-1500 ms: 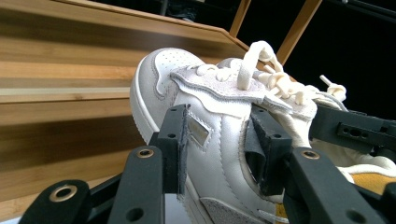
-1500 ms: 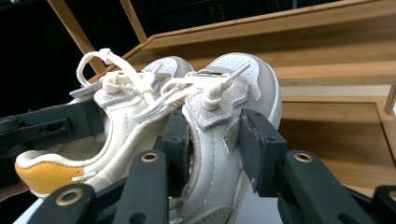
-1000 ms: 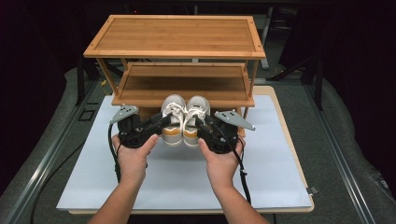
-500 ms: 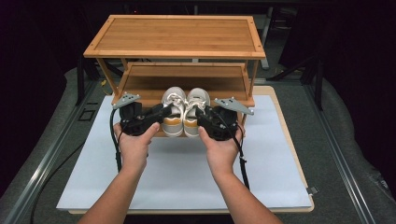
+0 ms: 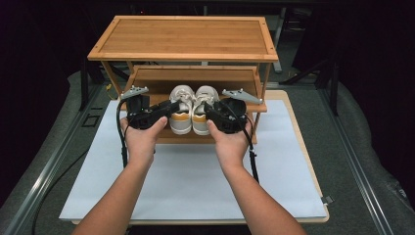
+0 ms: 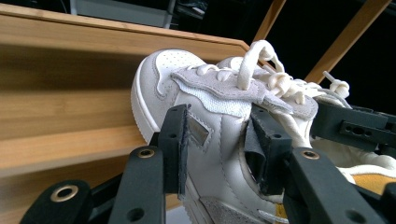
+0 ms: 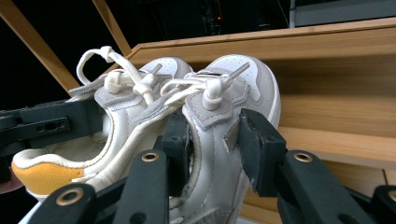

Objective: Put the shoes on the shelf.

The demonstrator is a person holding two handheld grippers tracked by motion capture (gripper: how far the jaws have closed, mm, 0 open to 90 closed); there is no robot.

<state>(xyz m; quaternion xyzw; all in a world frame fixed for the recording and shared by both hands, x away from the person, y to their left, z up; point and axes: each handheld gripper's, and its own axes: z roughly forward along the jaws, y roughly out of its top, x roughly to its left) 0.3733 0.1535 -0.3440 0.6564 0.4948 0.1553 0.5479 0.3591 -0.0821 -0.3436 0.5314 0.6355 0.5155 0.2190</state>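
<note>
Two shoes (image 5: 194, 110) sit side by side at the front of the rack's lower shelf (image 5: 195, 76), left gripper (image 5: 166, 108) and right gripper (image 5: 211, 110) flanking them; the rack stands at the table's (image 5: 195, 181) far end.

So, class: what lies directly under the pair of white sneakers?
Under the white sneakers lies the lower shelf of the bamboo shoe rack. Whether the soles rest on it cannot be seen; each hand-held gripper and the shoes cover that spot.

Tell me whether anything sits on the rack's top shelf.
No: in the high view the top shelf is bare wood, and the shoes are at the lower shelf.
</note>
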